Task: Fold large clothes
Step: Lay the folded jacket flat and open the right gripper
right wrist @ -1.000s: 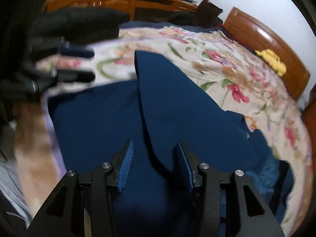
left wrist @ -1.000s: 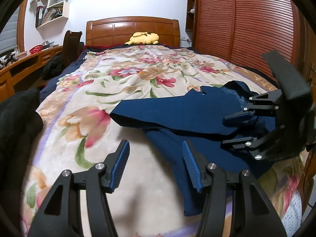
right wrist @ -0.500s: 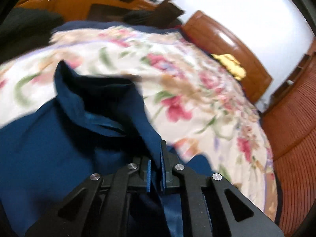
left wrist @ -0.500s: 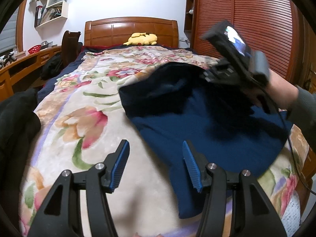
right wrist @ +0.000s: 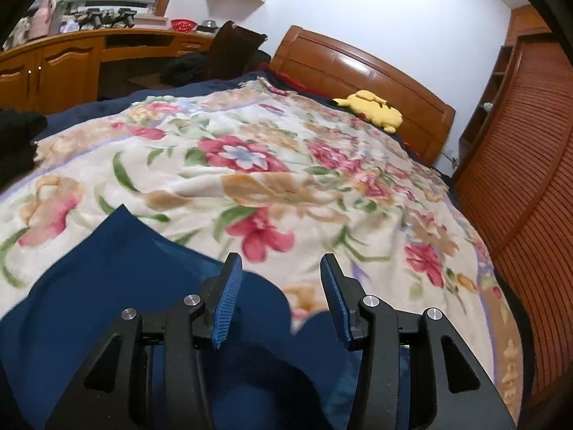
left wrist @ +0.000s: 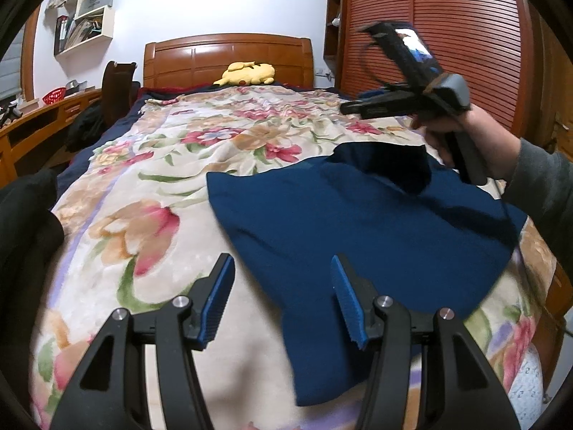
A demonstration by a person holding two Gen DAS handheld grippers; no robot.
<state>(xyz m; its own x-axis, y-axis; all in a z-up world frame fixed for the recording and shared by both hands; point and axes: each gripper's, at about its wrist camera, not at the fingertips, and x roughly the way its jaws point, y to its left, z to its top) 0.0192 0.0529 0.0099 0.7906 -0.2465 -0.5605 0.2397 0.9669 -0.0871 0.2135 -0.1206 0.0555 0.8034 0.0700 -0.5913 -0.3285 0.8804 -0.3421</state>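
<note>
A dark blue garment lies spread on the floral blanket at the near right of the bed; it also shows in the right wrist view. My left gripper is open and empty, low over the garment's near left edge. My right gripper is open and empty, held above the garment's far edge. In the left wrist view the right gripper is up in the air above the garment, held by a hand.
A yellow plush toy lies by the wooden headboard. A slatted wooden wardrobe runs along the right side. A desk and a chair stand to the left. Dark clothes lie at the near left.
My right gripper closed on the garment's folded part, pulled it back to the right, then opened, let go and rose. The garment now lies flatter. My left gripper stayed open and still.
</note>
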